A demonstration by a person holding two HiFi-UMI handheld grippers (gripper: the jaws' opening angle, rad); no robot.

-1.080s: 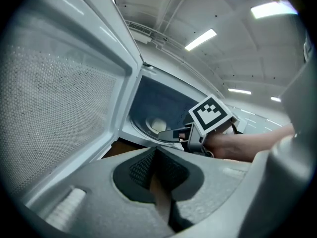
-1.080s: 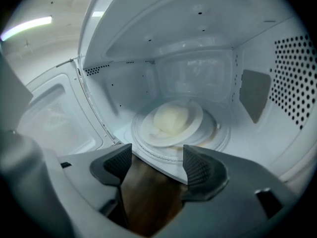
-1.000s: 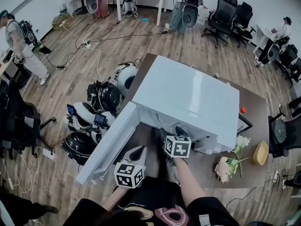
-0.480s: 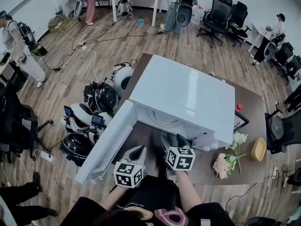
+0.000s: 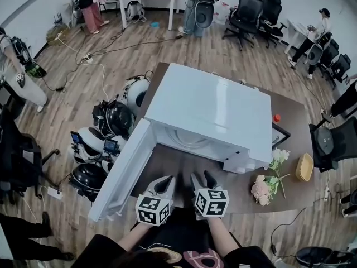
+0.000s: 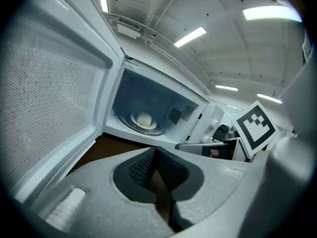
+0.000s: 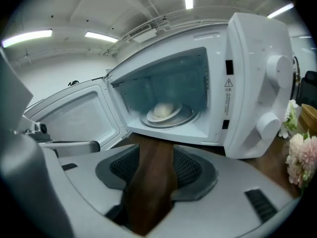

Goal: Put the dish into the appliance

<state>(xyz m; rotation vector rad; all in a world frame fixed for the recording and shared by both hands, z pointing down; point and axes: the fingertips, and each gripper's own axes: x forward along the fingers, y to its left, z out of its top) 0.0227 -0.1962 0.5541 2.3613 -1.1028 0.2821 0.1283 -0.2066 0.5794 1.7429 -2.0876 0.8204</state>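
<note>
Sitting in the microwave [image 7: 252,83], the dish [image 7: 163,114] lies twelve o'clock of left gripper [image 6: 156,170] (pinched empty) and right gripper [image 7: 156,168], closing on nothing.

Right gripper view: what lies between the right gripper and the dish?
Only bare brown table and the microwave sill before the dish, in that view. The right gripper is closing, empty.

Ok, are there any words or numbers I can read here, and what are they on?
No words or numbers read clearly.
Label on the microwave front: a warning triangle sign; the print under it is too small to read.
Left marker cube and right marker cube: black-and-white square patterns, not letters.
</note>
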